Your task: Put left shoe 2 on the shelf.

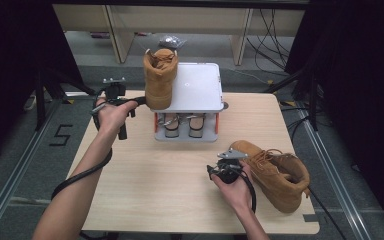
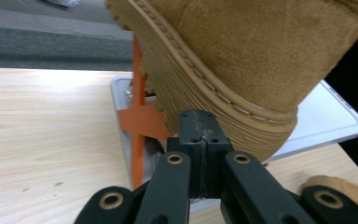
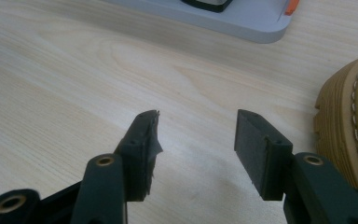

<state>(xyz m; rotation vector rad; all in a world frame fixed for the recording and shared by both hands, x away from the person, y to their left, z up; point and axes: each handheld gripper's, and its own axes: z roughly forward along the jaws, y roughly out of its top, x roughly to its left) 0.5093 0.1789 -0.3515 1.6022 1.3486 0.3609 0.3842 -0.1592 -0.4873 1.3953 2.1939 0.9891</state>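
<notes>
Second tan boot (image 1: 275, 172) lying on the surface just right of right gripper (image 3: 198, 140), jaws spread, toe toward rack (image 1: 200, 90). Left gripper (image 2: 200, 140) pressed together, empty, beside racked boot (image 1: 160, 82).

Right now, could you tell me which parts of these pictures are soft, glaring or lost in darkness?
High view: both sides black, wooden table evenly lit, mild sheen on the grey rack top. Left gripper view: the boot and the shut left gripper are slightly soft. Right gripper view: the open right gripper is sharp, the far edge blurred.
</notes>
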